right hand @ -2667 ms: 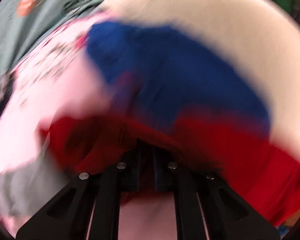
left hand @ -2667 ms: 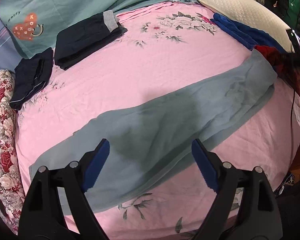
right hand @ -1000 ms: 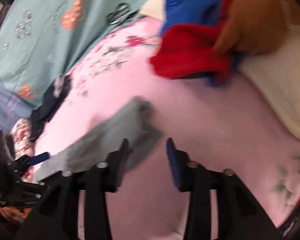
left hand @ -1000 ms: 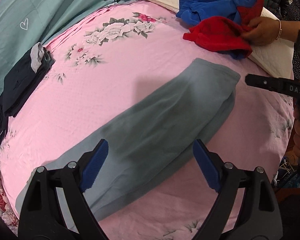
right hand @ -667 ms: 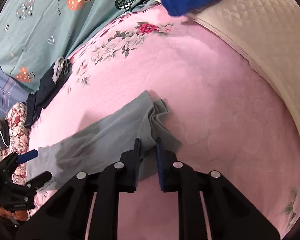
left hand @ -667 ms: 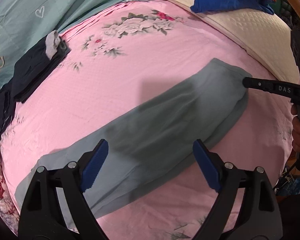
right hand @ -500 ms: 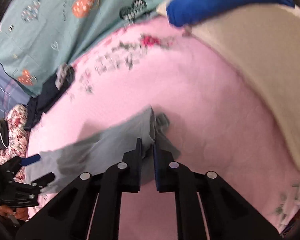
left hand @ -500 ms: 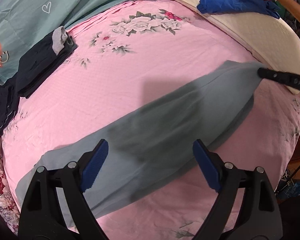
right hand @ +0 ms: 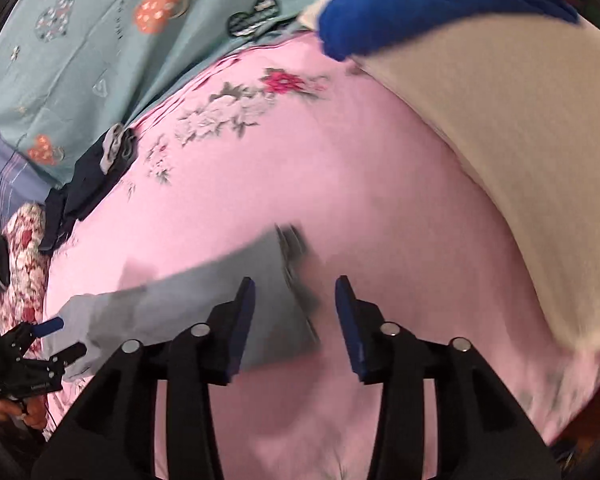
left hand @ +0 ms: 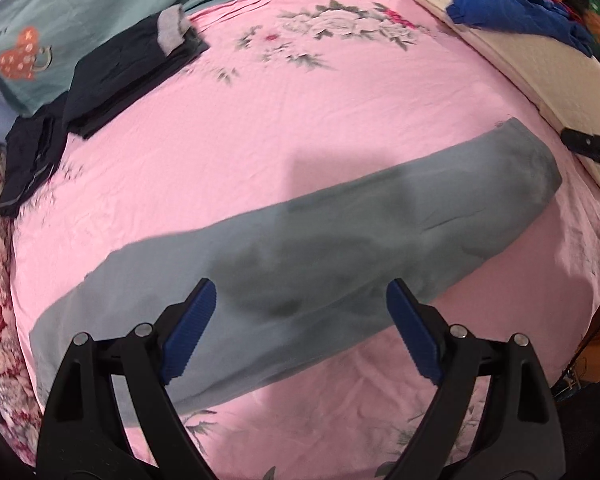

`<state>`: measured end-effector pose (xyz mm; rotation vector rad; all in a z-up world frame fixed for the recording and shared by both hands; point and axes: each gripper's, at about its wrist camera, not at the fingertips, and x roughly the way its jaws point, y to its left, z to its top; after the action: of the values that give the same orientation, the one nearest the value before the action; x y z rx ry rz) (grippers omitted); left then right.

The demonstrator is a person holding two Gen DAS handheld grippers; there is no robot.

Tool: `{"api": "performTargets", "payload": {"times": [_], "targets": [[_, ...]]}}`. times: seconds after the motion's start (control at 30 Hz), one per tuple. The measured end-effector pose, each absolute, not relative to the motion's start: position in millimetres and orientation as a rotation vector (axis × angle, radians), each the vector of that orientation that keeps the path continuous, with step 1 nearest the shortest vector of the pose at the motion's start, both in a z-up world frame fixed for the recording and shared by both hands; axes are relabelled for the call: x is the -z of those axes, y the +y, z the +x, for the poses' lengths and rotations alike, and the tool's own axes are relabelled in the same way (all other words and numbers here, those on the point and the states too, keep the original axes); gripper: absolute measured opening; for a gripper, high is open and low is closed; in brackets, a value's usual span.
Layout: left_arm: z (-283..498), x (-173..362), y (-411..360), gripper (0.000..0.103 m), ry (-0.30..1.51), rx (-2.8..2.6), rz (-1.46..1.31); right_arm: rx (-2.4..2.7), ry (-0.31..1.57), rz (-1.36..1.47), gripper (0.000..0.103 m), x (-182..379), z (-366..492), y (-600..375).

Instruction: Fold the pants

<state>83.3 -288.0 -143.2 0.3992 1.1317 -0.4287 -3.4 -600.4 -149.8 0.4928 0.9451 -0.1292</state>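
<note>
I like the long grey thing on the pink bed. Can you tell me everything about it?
Those are the grey pants, made of thin, soft-looking cloth in a dull grey-green. They lie flat and stretched out in one long strip, slanting across the pink flowered sheet, with a few shallow creases near the middle. The left gripper hangs open above one stretch of them, and the right gripper is open over their far end, where layered edges show. The blur hides whether either touches the cloth.

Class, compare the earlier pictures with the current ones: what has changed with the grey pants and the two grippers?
The right gripper, earlier shut on the waist end of the grey pants, has opened and let go. The pants now lie stretched out flatter. The left gripper stayed open above them; the dark folded clothes are unmoved.
</note>
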Motion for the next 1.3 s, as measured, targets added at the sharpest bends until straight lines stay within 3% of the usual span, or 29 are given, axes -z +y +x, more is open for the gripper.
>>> {"api": "performTargets", "payload": {"times": [0.17, 0.2, 0.23, 0.37, 0.5, 0.6, 0.63, 0.83, 0.93, 1.07, 1.3], "targets": [[77, 138, -267, 0.089, 1.107, 0.377, 0.397, 0.024, 1.099, 0.468, 0.045, 183, 42, -597], [76, 137, -262, 0.089, 1.105, 0.365, 0.402, -0.005, 1.108, 0.448, 0.023, 186, 45, -591], [76, 137, -257, 0.089, 1.105, 0.351, 0.407, -0.013, 1.118, 0.417, 0.008, 186, 47, -587], [75, 136, -226, 0.09, 1.102, 0.274, 0.401, 0.08, 1.072, 0.379, 0.007, 171, 42, -598], [78, 151, -176, 0.093, 1.154, 0.159, 0.36, 0.128, 1.139, 0.351, 0.01, 201, 40, -595], [80, 149, -134, 0.093, 1.154, 0.063, 0.329, 0.229, 1.153, 0.254, 0.042, 190, 39, -591], [82, 145, -118, 0.093, 1.146, 0.036, 0.31, 0.283, 1.148, 0.267, 0.044, 182, 36, -593], [102, 140, -36, 0.093, 1.081, -0.111, 0.247, 0.192, 1.029, 0.278, 0.044, 128, 50, -539], [111, 156, 5, 0.093, 1.081, -0.185, 0.226, -0.053, 1.035, 0.199, 0.044, 120, 87, -456], [104, 201, 52, 0.095, 1.209, -0.194, 0.093, -0.367, 1.027, 0.05, 0.044, 121, 123, -331], [100, 147, 61, 0.093, 1.077, -0.113, -0.002, -0.659, 1.064, -0.073, 0.044, 153, 183, -190]]}}
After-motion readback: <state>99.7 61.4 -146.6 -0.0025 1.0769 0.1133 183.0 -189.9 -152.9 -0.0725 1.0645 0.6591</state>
